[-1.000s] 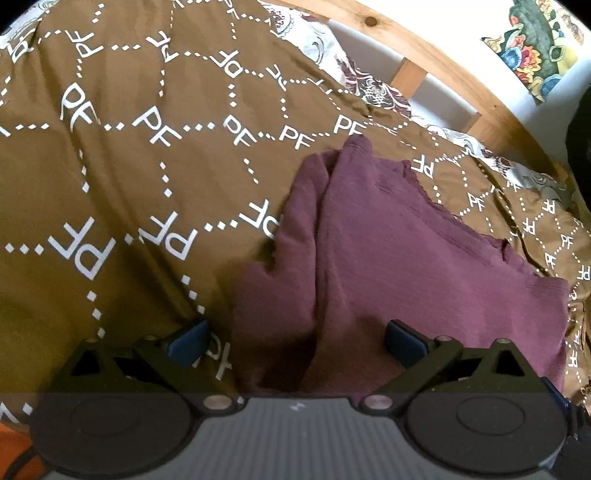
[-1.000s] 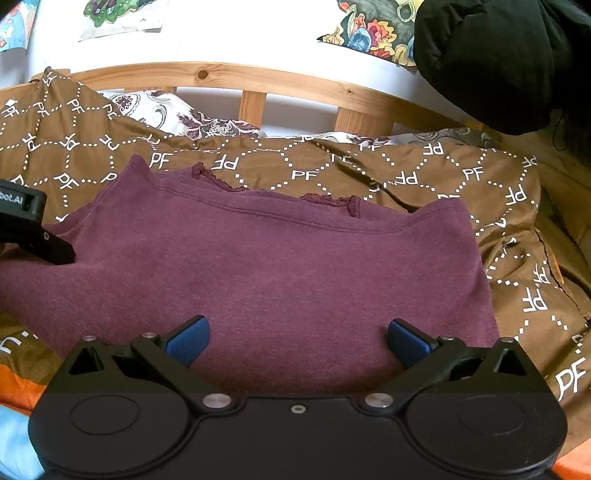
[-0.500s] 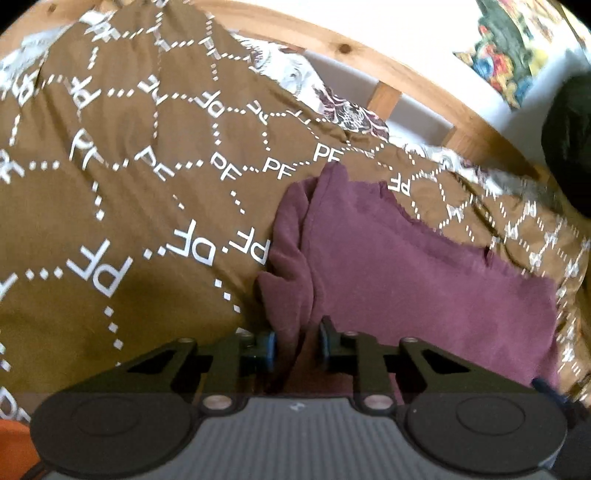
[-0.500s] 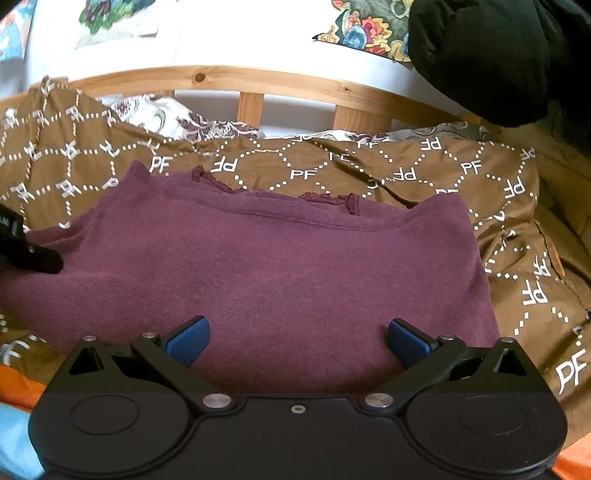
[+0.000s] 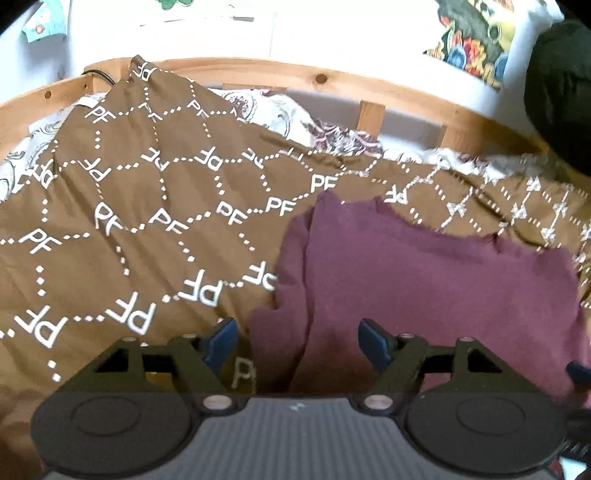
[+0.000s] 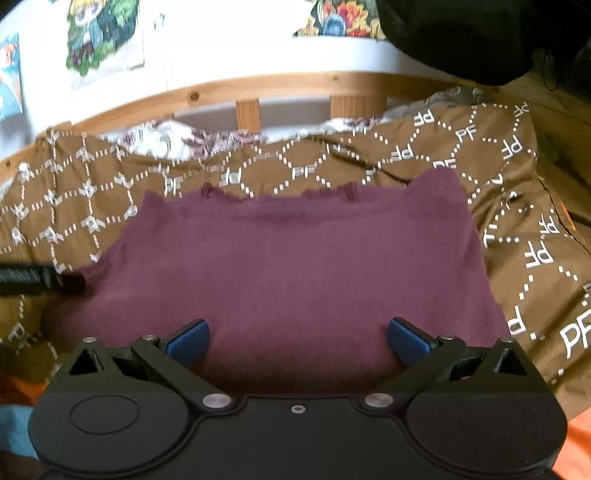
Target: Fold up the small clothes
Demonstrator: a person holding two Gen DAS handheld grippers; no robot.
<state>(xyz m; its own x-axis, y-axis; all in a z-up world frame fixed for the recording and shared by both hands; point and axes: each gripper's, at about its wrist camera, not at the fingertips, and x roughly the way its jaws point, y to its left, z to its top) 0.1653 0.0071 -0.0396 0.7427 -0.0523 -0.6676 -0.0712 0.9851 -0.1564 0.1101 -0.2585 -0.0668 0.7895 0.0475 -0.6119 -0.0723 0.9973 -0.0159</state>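
Observation:
A maroon garment (image 5: pixel 424 280) lies folded on a brown patterned duvet (image 5: pixel 129 229). Its left edge is bunched into a ridge. My left gripper (image 5: pixel 297 341) is open, its jaws astride the garment's near left corner and empty. In the right wrist view the garment (image 6: pixel 295 266) lies flat, lace-trimmed edge at the far side. My right gripper (image 6: pixel 297 341) is open and empty over the garment's near edge. The left gripper's tip (image 6: pixel 44 282) shows at the left edge of that view, next to the garment's left side.
A wooden bed frame (image 5: pixel 321 79) runs behind the duvet, with a floral pillow (image 5: pixel 280 118) against it. A black garment (image 6: pixel 461 33) hangs at the upper right. Orange fabric (image 6: pixel 576 443) lies at the near right. Posters hang on the white wall.
My left gripper shut on the garment's left corner half a second ago and has now opened and let go. Both cameras have tilted up and show more wall.

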